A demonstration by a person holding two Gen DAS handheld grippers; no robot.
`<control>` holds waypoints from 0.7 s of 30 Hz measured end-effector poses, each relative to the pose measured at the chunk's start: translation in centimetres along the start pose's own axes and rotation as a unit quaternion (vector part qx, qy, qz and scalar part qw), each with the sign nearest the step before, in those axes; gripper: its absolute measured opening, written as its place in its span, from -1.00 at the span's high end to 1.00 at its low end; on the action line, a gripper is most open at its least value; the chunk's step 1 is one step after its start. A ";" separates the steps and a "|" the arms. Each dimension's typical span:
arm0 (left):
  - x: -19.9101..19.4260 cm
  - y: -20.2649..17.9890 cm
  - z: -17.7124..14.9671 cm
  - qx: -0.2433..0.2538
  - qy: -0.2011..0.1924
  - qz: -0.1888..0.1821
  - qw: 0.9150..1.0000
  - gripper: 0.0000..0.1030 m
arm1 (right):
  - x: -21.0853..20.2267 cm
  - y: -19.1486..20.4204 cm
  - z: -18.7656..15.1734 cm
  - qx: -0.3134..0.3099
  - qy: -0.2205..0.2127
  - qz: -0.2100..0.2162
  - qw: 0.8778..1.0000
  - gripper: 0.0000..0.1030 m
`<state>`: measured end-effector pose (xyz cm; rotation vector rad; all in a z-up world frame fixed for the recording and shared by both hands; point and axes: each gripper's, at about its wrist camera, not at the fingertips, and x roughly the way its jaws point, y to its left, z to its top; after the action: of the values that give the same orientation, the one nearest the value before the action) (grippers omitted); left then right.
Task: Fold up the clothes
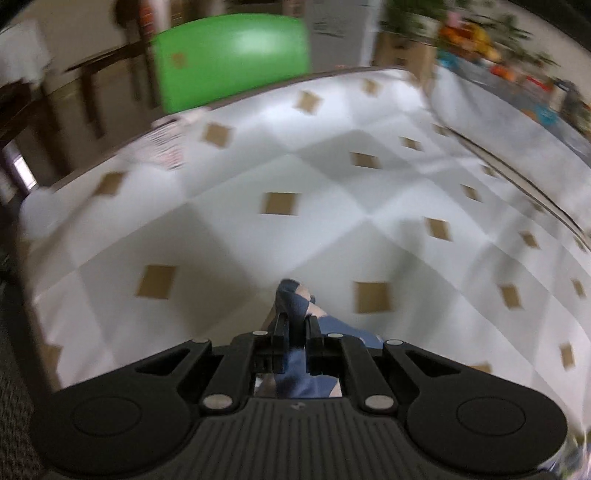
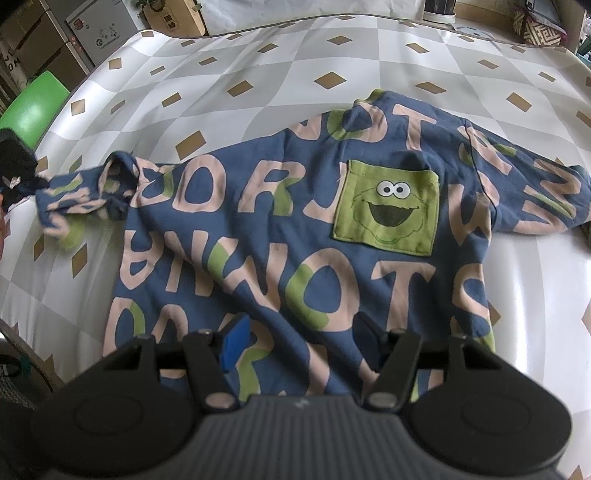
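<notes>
A blue T-shirt point(image 2: 280, 236) with big pink and green letters and a green face pocket point(image 2: 388, 206) lies spread on the table. In the right wrist view its left sleeve point(image 2: 81, 192) is pulled out sideways and lifted. My left gripper point(image 2: 14, 166) shows dark at that view's left edge, at the sleeve's end. In the left wrist view my left gripper point(image 1: 295, 325) is shut on a bunch of the blue sleeve fabric point(image 1: 293, 295), raised above the table. My right gripper point(image 2: 301, 334) hangs open just over the shirt's near part, with nothing pinched between its fingers.
The table wears a white and grey checked cloth point(image 2: 258, 59) with tan squares. A green chair point(image 1: 229, 55) stands past its far edge and shows as the green chair point(image 2: 29, 107) at the left. Cardboard boxes point(image 2: 173, 16) and a patterned basket point(image 2: 543, 27) sit beyond the table.
</notes>
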<state>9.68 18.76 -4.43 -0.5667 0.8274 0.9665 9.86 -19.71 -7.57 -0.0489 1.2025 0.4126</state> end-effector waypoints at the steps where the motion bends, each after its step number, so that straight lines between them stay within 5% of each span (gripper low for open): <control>1: 0.1 0.2 0.0 -0.004 0.005 0.000 1.000 0.89 | 0.0 0.0 0.0 0.000 0.001 0.000 1.000 -0.15; 4: -0.1 0.1 -0.1 -0.002 0.008 -0.015 1.000 0.89 | 0.2 0.1 0.0 -0.002 0.003 0.000 1.000 -0.15; 8: -2.1 -1.2 -0.1 0.032 -0.041 -0.020 0.998 0.63 | 0.2 0.1 0.0 -0.002 0.004 -0.002 1.000 -0.15; 14: -1.5 -3.7 -1.7 0.067 0.039 -0.114 0.990 0.55 | 0.4 -0.1 0.5 0.005 0.000 -0.002 1.000 -0.17; 21: 1.0 -6.4 -3.7 0.095 0.132 -0.163 0.973 0.55 | 0.7 -0.1 1.7 0.017 -0.008 0.000 1.000 -0.19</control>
<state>14.35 13.51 -6.92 -0.6499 1.0150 0.5097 11.59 -19.16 -7.65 -0.0171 1.1940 0.3922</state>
